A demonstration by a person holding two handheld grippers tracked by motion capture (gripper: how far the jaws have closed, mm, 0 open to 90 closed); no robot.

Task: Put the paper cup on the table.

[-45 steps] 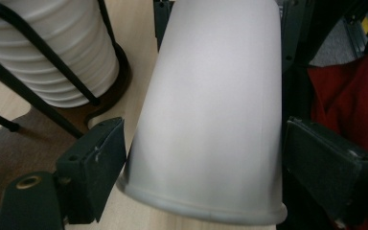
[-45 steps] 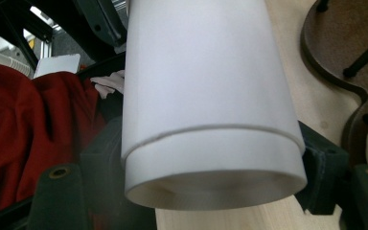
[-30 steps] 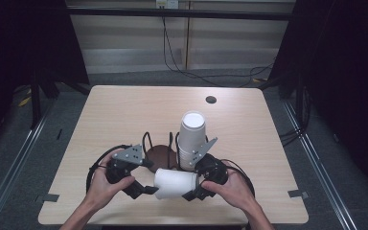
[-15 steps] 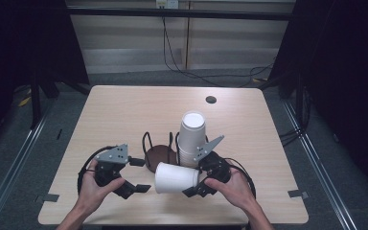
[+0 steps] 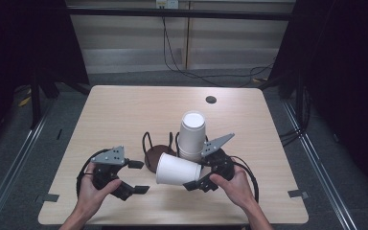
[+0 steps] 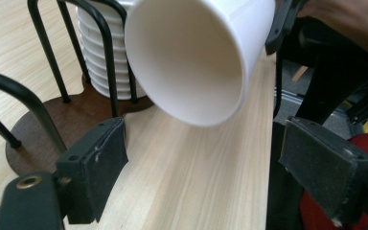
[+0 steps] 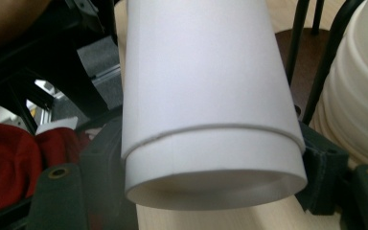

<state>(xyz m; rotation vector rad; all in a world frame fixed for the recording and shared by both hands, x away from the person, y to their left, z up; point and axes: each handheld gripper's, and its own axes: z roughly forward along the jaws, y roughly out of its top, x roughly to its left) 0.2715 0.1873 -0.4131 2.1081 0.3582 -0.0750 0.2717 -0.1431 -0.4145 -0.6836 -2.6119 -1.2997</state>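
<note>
A white paper cup [image 5: 177, 168] lies sideways above the table's front, and my right gripper [image 5: 195, 172] is shut on its base end. In the right gripper view the cup [image 7: 206, 96] sits pressed between both pads, base toward the camera. My left gripper [image 5: 138, 177] stands open a short way left of the cup's mouth, touching nothing. In the left gripper view the cup's open mouth [image 6: 187, 62] hangs above and between the spread pads [image 6: 96, 177]. A stack of white cups [image 5: 191, 134] stands upside down in a wire holder with a brown base [image 5: 154, 155], just behind the held cup.
The holder's black wire posts [image 6: 105, 52] rise close to the held cup. A small dark round hole [image 5: 211, 99] sits at the table's far right. The light wooden table [image 5: 124, 115] has free room at the back and left.
My left gripper has let go of the cup's mouth end and drawn back to the left. The right gripper still holds the cup, almost in the same place.
</note>
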